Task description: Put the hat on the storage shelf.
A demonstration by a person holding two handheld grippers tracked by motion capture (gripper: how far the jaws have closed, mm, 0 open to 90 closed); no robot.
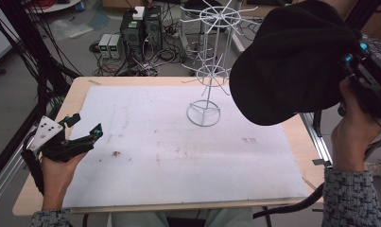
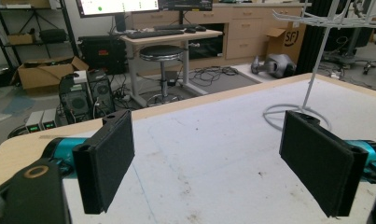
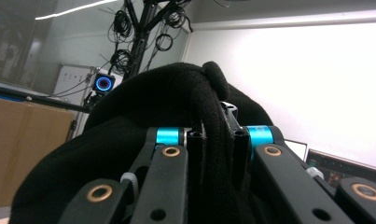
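Observation:
A black knit hat (image 1: pixel 292 61) hangs high at the right, close to the camera, and hides the right side of the table. My right gripper (image 1: pixel 363 71) is shut on its edge; the right gripper view has the black fabric (image 3: pixel 176 102) pinched between the two jaws. A white wire display stand (image 1: pixel 208 61) with hook arms rises from a ring base at the back of the white mat (image 1: pixel 178 156). My left gripper (image 1: pixel 86 126) hovers at the table's left edge, open and with nothing in it; its two pads (image 2: pixel 106 158) stand wide apart over the mat, the stand (image 2: pixel 316 70) ahead at right.
Computer cases and cables (image 1: pixel 141 33) lie on the floor beyond the table. A stool (image 2: pixel 162 53) and a desk stand farther back. Small dark specks (image 1: pixel 116 153) mark the mat near its left side.

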